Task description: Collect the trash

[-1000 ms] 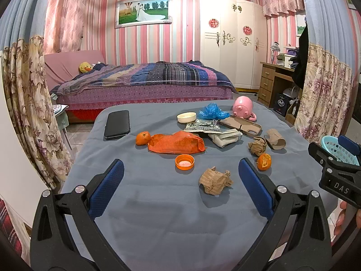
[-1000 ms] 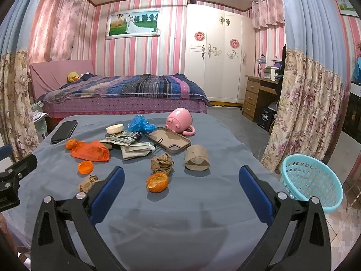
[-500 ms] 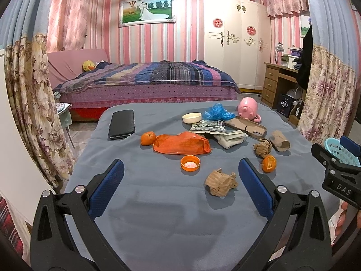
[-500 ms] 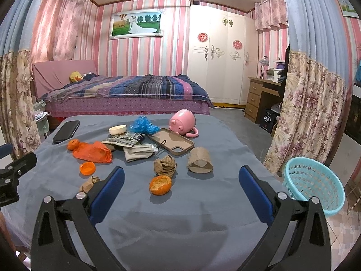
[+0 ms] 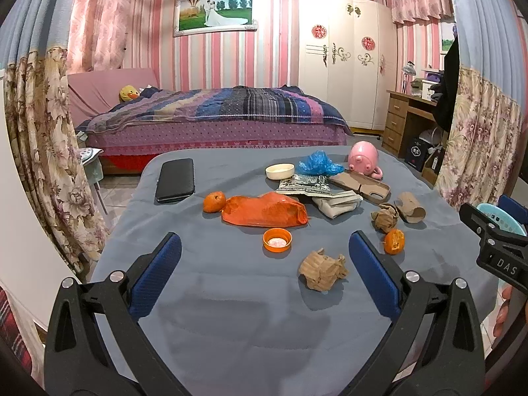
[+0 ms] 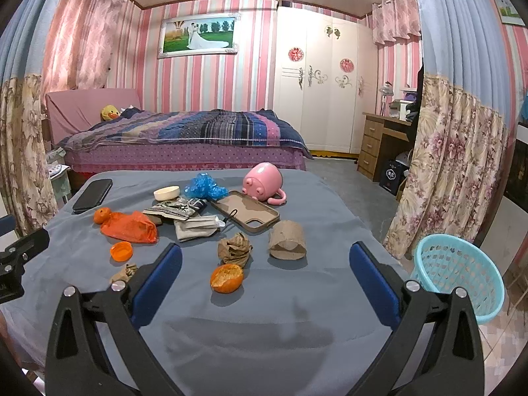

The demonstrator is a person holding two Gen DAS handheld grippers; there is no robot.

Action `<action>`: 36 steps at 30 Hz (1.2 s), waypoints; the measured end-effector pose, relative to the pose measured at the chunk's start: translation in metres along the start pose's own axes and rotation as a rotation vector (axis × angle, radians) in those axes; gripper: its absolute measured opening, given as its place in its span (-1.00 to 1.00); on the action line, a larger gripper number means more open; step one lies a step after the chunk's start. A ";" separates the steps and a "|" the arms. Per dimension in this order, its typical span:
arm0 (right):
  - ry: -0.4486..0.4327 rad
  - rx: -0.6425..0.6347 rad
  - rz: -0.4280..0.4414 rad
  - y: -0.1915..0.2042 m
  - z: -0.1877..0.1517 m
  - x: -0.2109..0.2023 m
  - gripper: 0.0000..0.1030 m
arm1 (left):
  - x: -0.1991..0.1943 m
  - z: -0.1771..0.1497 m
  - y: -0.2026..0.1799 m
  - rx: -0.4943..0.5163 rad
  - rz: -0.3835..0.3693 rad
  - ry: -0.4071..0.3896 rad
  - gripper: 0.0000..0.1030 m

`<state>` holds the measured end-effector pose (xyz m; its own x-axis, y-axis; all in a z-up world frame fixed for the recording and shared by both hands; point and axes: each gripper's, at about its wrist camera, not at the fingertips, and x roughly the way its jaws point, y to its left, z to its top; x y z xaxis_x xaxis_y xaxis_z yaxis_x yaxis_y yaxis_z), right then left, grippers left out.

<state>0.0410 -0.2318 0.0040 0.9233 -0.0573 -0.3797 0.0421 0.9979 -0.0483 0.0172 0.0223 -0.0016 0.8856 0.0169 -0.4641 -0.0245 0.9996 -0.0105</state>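
Trash lies on a grey-blue table (image 5: pixel 231 313): a crumpled brown paper ball (image 5: pixel 323 269), an orange cap (image 5: pixel 277 240), an orange plastic bag (image 5: pixel 264 213), a second paper ball (image 6: pixel 235 248), an orange peel half (image 6: pixel 226 278), a cardboard roll (image 6: pixel 286 240) and a blue plastic wad (image 6: pixel 204 187). My left gripper (image 5: pixel 264 277) is open and empty, above the near table, the paper ball between its fingers farther on. My right gripper (image 6: pixel 264 280) is open and empty, short of the peel. A light-blue basket (image 6: pixel 458 277) stands on the floor at the right.
A black phone (image 5: pixel 175 180), a whole tangerine (image 5: pixel 214 202), a white lid (image 5: pixel 280 171), a pink mug (image 6: pixel 262 183), a brown phone case (image 6: pixel 246 211) and folded papers (image 6: pixel 194 224) share the table. A bed stands behind, curtains at both sides.
Both views have shifted slightly; the table objects sit a little lower and farther right in the left view. Both grippers stay open and empty.
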 end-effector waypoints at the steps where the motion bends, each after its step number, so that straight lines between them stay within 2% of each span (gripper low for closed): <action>1: 0.001 0.001 0.000 0.000 0.000 0.000 0.92 | 0.000 0.000 0.000 0.000 0.000 0.000 0.90; 7: 0.018 -0.003 -0.008 -0.005 0.002 0.009 0.92 | 0.012 0.003 0.003 -0.009 -0.013 0.019 0.90; 19: 0.076 0.010 -0.073 -0.039 -0.005 0.051 0.92 | 0.059 -0.010 0.011 -0.043 -0.079 0.131 0.90; 22: 0.054 -0.008 -0.101 -0.045 -0.008 0.057 0.92 | 0.072 -0.018 0.004 -0.030 -0.088 0.167 0.90; 27: 0.133 -0.017 -0.123 -0.053 -0.015 0.074 0.92 | 0.097 -0.028 -0.020 0.017 -0.099 0.222 0.90; 30: 0.131 -0.005 -0.123 -0.057 -0.021 0.076 0.92 | 0.103 -0.031 -0.030 0.017 -0.133 0.210 0.90; 32: 0.124 -0.006 -0.111 -0.055 -0.025 0.077 0.92 | 0.111 -0.034 -0.037 0.032 -0.122 0.223 0.89; 33: 0.129 -0.005 -0.098 -0.055 -0.026 0.078 0.92 | 0.113 -0.035 -0.039 0.029 -0.126 0.232 0.75; 34: 0.137 -0.006 -0.083 -0.053 -0.027 0.080 0.92 | 0.117 -0.036 -0.039 0.018 -0.142 0.245 0.52; 36: 0.149 -0.012 -0.055 -0.047 -0.029 0.083 0.92 | 0.123 -0.036 -0.037 -0.025 -0.199 0.268 0.31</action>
<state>0.1046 -0.2838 -0.0519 0.8527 -0.1162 -0.5093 0.0855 0.9929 -0.0833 0.1104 -0.0136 -0.0899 0.7210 -0.1881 -0.6669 0.1222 0.9819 -0.1448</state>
